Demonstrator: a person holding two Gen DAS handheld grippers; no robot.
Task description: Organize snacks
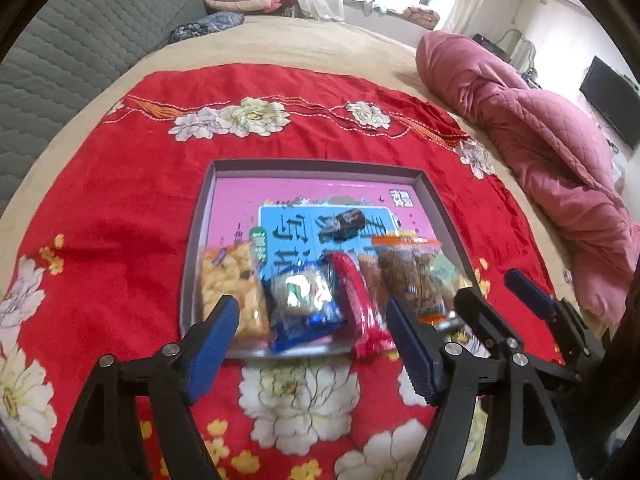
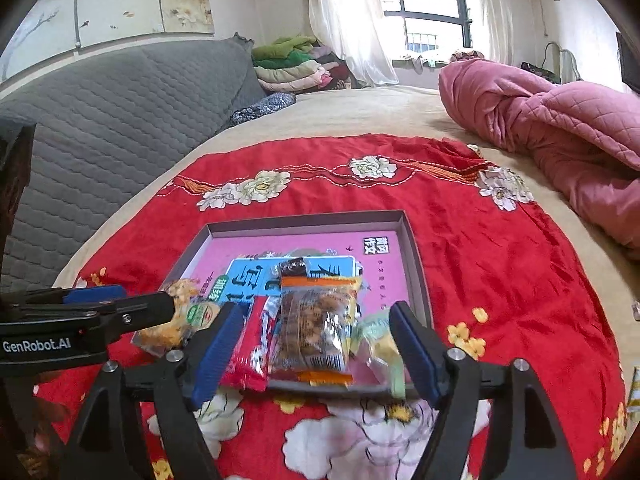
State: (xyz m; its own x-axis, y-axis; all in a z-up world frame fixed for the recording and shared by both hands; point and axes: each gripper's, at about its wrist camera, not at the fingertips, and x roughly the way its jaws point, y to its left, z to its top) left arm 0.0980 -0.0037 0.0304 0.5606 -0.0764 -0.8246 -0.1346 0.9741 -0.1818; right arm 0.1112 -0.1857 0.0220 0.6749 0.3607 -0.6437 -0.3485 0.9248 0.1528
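Snack packets lie in a row at the tray's (image 1: 434, 200) near edge on the bed. Our left gripper (image 1: 316, 340) and right gripper (image 2: 316, 350) hover with fingers wide apart, empty. The nut packet (image 2: 310, 330) looks light, crinkly, slippery; we would pinch across its sides.

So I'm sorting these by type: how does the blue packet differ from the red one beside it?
The blue packet is broad and squarish; the red packet is a long narrow stick. The blue one has a shiny picture panel on its face; the red one is plain red with small print. The blue one lies almost wholly inside the tray; the red one's near end pokes over its front rim. Both are sealed, lie flat, and touch side by side.
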